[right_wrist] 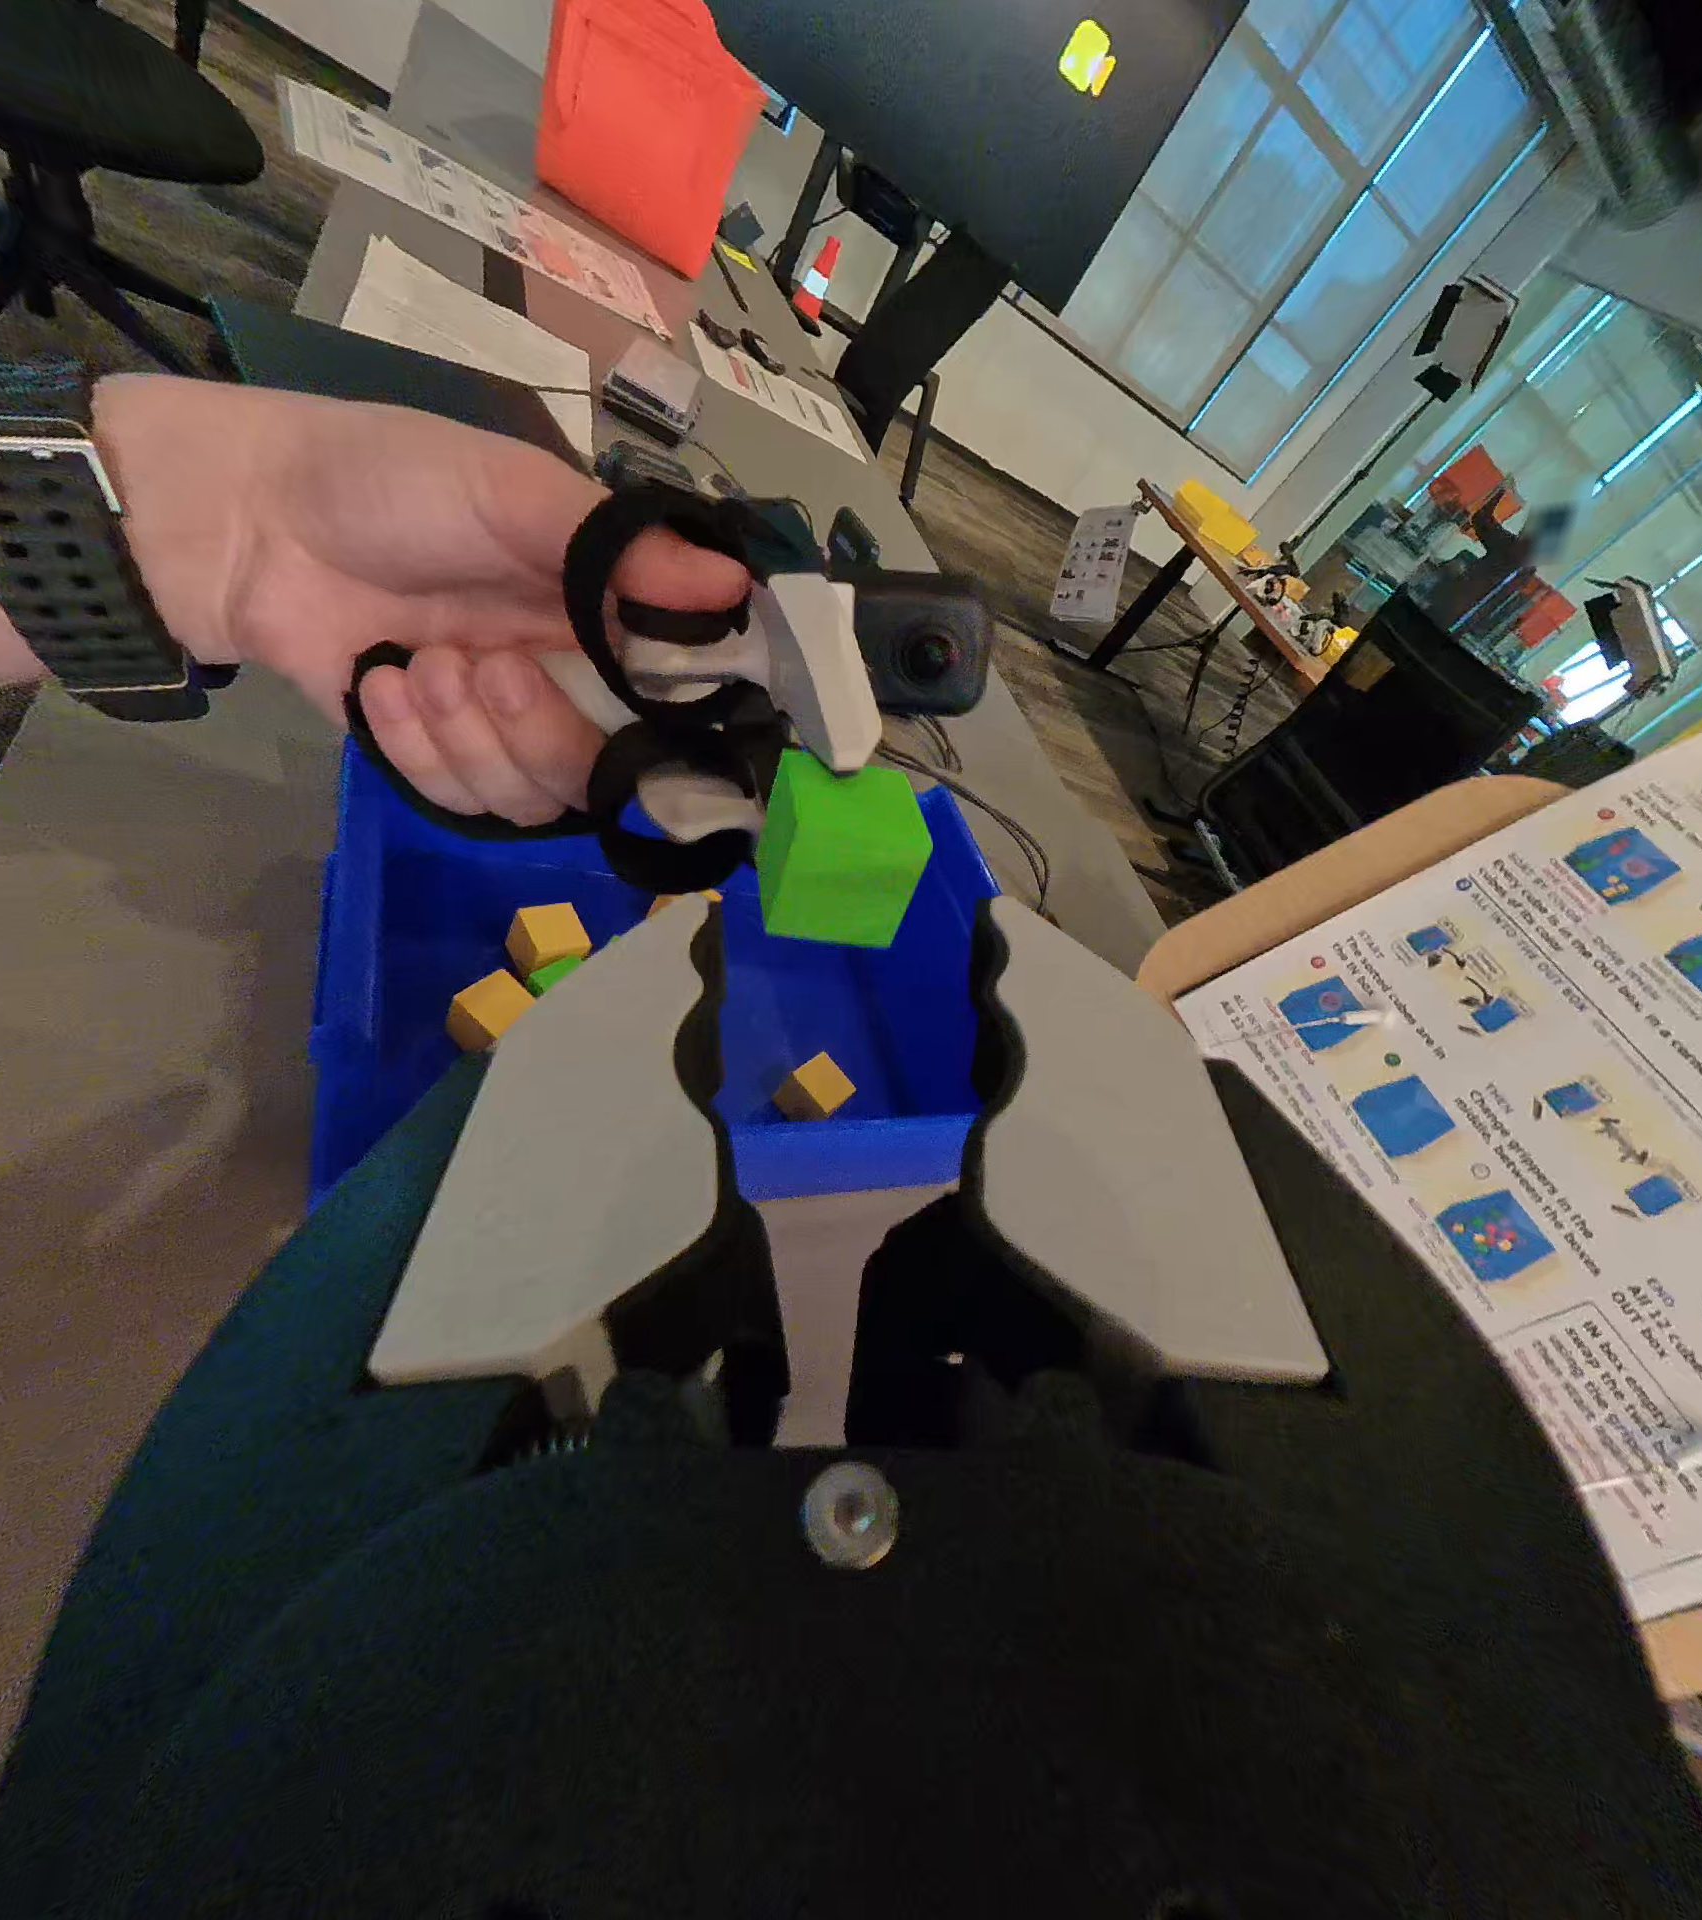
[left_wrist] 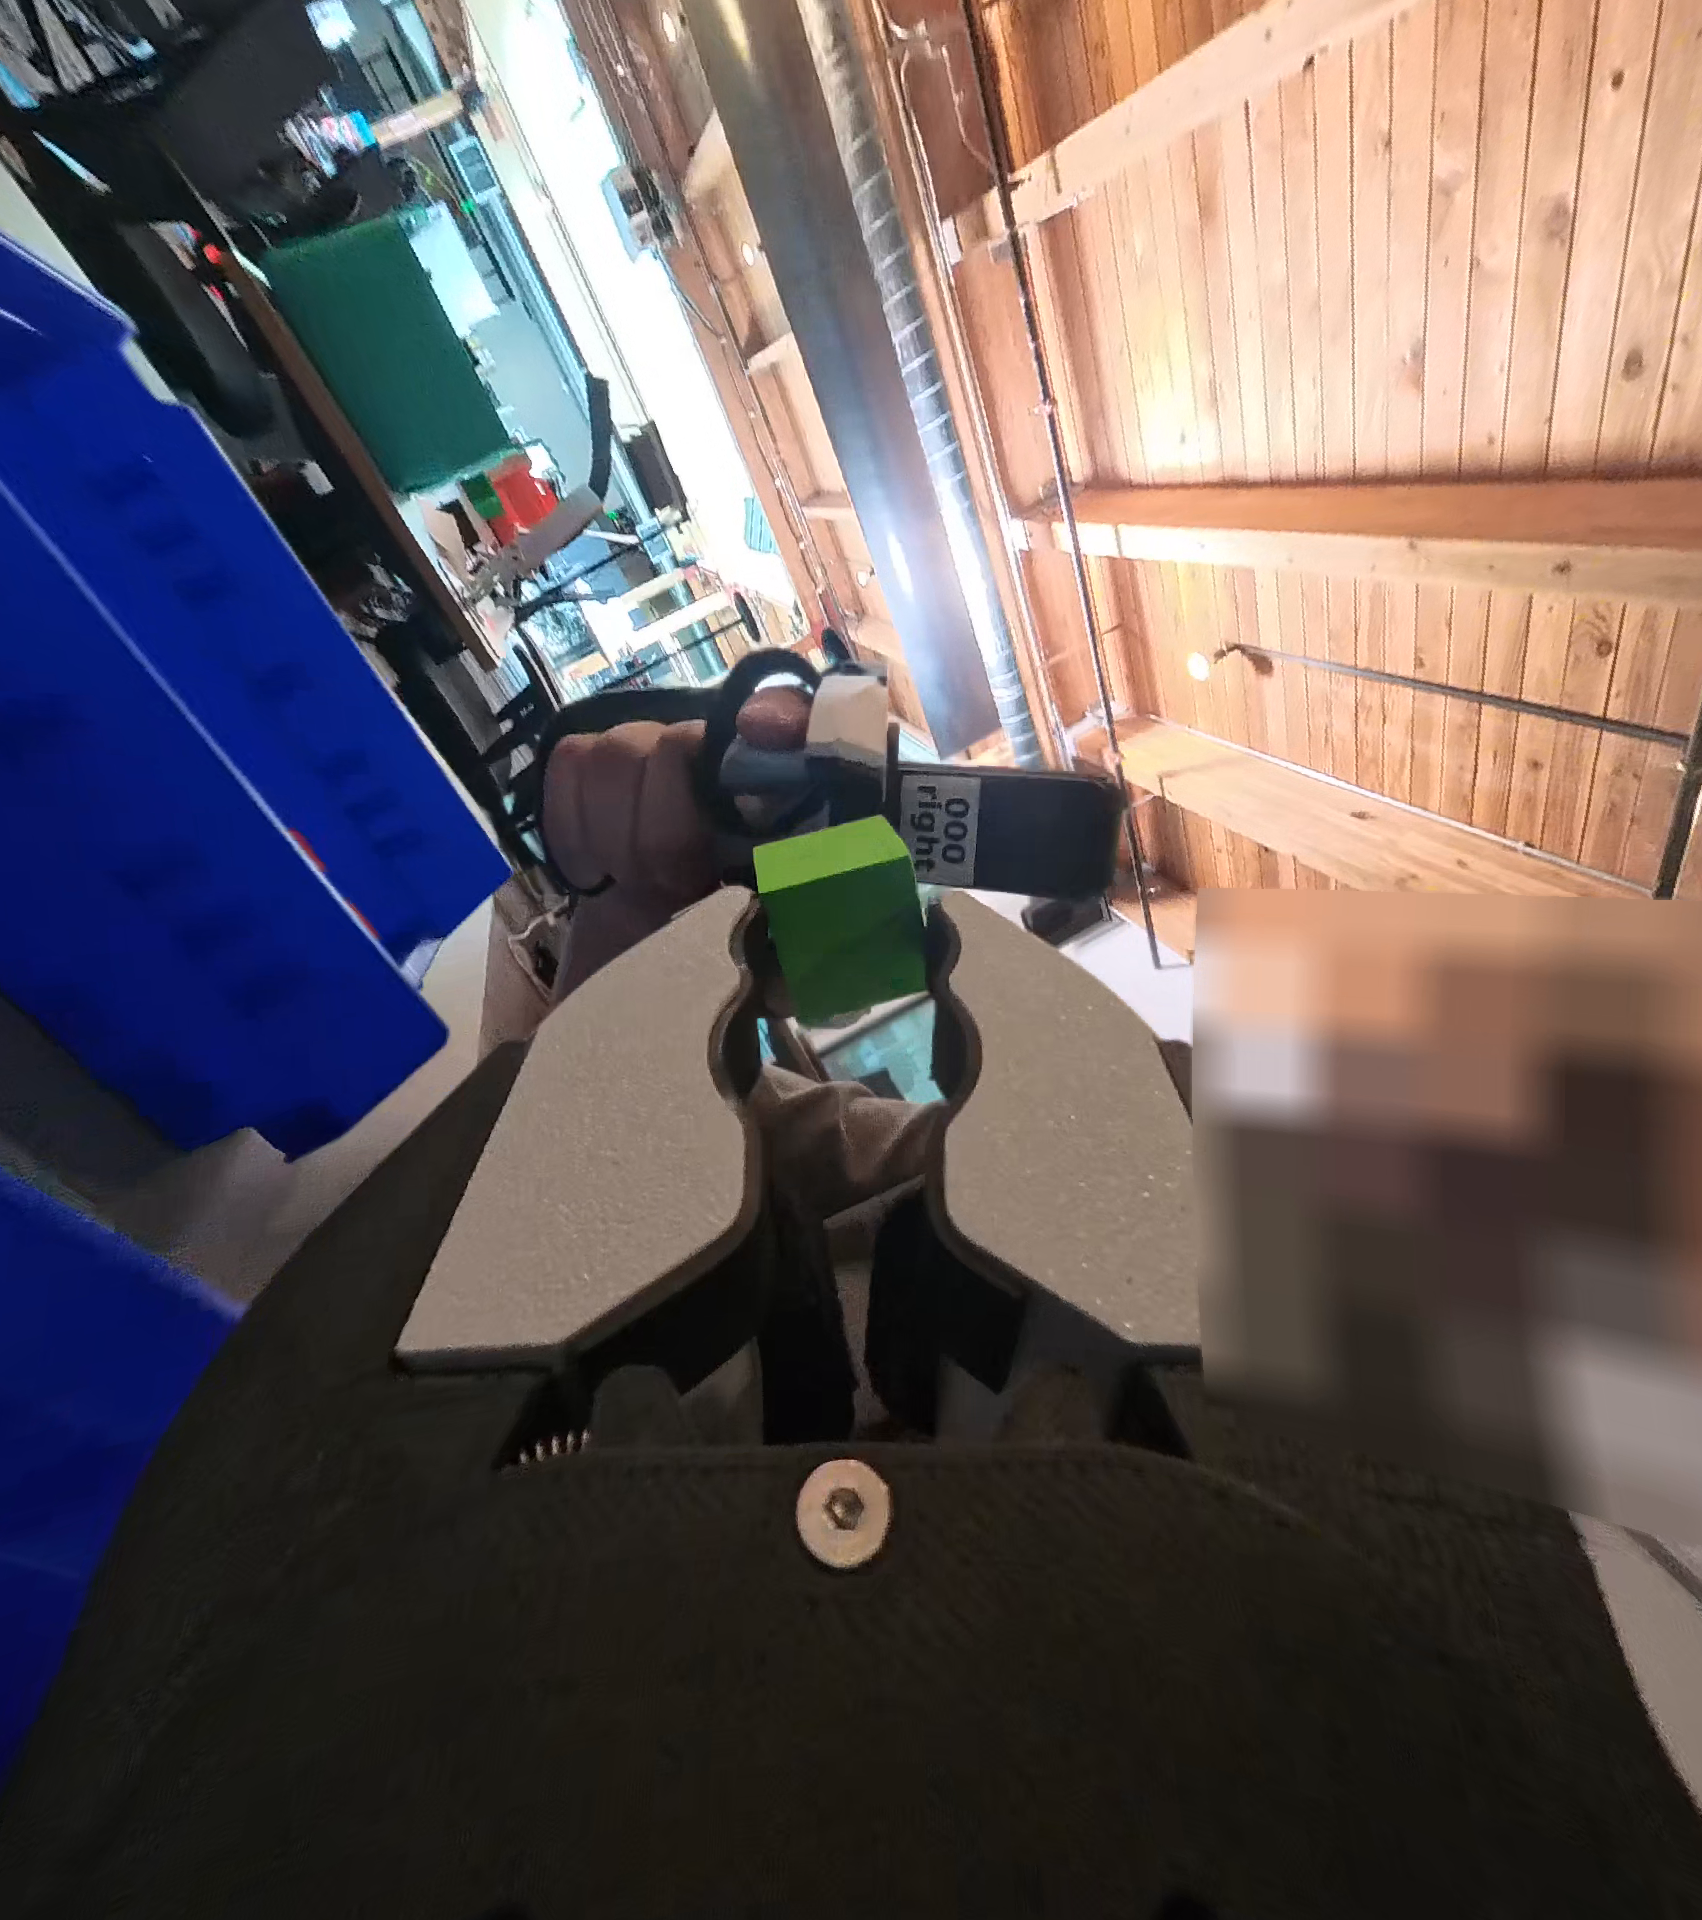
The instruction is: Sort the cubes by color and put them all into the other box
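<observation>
Stacked bins: blue plastic bins fill the 9 o'clock side of the left wrist view.
Left hand-held gripper: the left hand-held gripper has its grey fingers clamped on a bright green wooden cube, at the tips, one finger on each side.
Green cube: it is held in the air. In the right wrist view it shows at 12 o'clock from the right tool's tips, in front of the far wall of an open blue plastic bin.
Holding hand: a person's left hand, with a black perforated watch strap on the wrist, reaches in from 9 o'clock and grips the left tool through black loops.
Bin contents: three yellow wooden cubes and a small green cube lie on the bin floor, most toward 9 o'clock.
Right hand-held gripper: the right hand-held gripper has its fingers spread apart and holds nothing. Its tips are just below the green cube.
Table: the grey table carries the bin.
Sheet: a printed sheet on brown cardboard lies at 3 o'clock, just beside the bin.
</observation>
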`<action>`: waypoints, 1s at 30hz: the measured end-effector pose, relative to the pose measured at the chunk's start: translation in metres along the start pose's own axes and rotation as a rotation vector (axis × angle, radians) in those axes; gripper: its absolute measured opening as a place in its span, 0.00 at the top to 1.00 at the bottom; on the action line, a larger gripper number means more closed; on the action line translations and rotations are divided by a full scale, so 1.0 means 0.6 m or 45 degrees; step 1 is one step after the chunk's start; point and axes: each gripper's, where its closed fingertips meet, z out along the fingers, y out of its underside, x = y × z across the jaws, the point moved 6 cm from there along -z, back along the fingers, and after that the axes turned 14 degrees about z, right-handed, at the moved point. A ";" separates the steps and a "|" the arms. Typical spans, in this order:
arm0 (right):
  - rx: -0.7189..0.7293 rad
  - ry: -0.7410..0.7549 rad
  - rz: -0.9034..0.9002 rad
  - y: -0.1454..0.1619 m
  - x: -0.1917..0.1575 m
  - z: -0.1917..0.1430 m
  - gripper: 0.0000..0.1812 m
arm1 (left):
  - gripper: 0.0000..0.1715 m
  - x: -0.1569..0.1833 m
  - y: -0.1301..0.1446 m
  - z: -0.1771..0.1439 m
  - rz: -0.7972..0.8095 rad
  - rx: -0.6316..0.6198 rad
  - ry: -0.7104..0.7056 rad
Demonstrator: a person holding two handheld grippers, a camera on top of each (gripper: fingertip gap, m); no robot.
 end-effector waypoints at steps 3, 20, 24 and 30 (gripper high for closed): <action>-0.013 -0.002 -0.018 -0.007 -0.006 0.008 0.76 | 0.83 0.006 0.006 0.011 0.011 -0.029 0.025; -0.957 0.178 -0.016 0.136 0.152 -0.156 0.84 | 0.74 0.048 0.012 -0.033 0.283 0.025 -0.299; -1.416 0.150 0.038 0.256 0.210 -0.171 0.84 | 0.77 0.047 0.023 -0.052 0.319 -0.002 -0.416; -1.694 0.016 0.124 0.359 0.255 -0.125 0.83 | 0.77 0.041 0.035 -0.071 0.309 -0.043 -0.505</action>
